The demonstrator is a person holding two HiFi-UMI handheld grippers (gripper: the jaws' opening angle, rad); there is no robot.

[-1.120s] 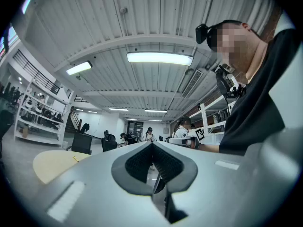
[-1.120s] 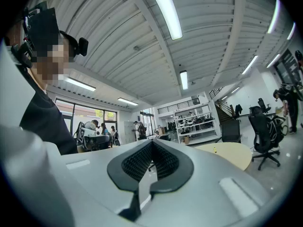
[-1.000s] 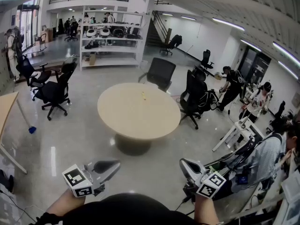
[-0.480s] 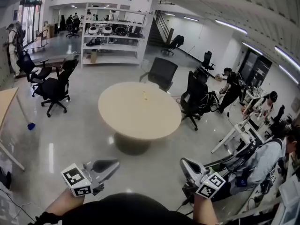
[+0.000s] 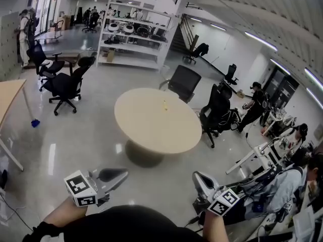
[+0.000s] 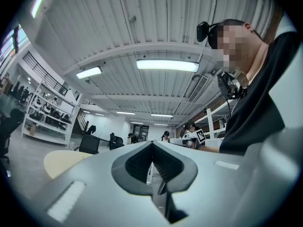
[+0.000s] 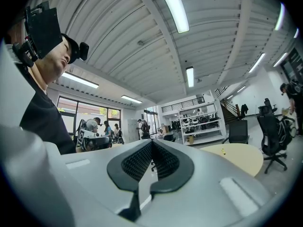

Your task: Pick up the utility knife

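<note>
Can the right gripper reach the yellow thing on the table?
Probably not from here. The right gripper is near the person's body; the yellow thing lies on the table, far across the floor. Nothing stands between.

Left tool, right tool — round table ahead

Ceiling strip lights glare off the floor; fisheye bends the edges.

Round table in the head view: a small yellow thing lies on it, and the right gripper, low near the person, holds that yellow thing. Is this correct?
Not quite. The right gripper holds nothing: the right gripper view shows its jaws together and empty. It is low near the person, and the small yellow thing lies on the round table.
</note>
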